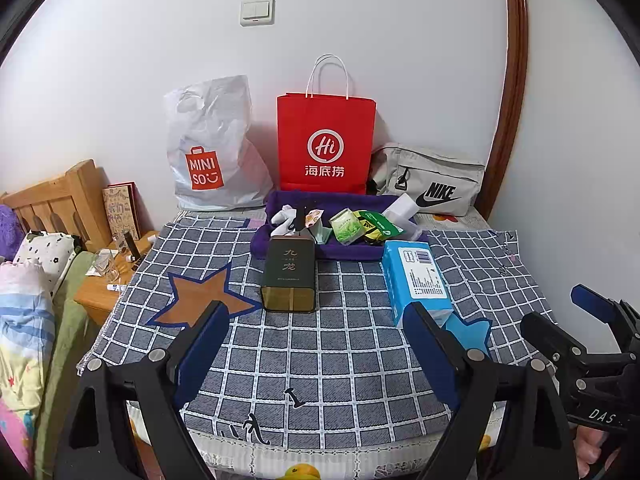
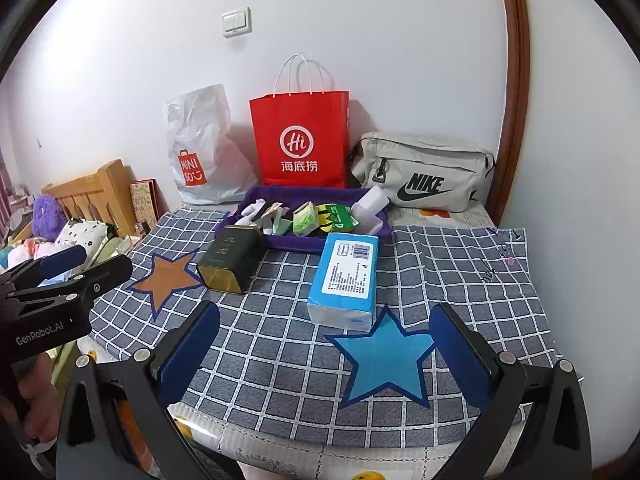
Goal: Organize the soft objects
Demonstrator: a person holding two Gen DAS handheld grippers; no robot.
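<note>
Left gripper (image 1: pixel 316 344) and right gripper (image 2: pixel 324 352) hover with jaws apart, empty. Beyond: tissue pack (image 2: pixel 346 278) and tin (image 2: pixel 230 260) on the checked cloth (image 2: pixel 460 280); farther, the purple tray (image 2: pixel 300 194) holds small packets. Sorting stage undeterminable.

wall switch (image 1: pixel 257 11) at twelve o'clock. wooden headboard (image 1: pixel 56 200) and book (image 1: pixel 121 210) at nine o'clock. door frame (image 1: pixel 510 80) at two o'clock.

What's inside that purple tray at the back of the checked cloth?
The purple tray holds a loose heap: white socks, small green packets, and a white roll. Whatever lies beneath the heap is covered, and the dark tin hides the tray's near left corner.
</note>
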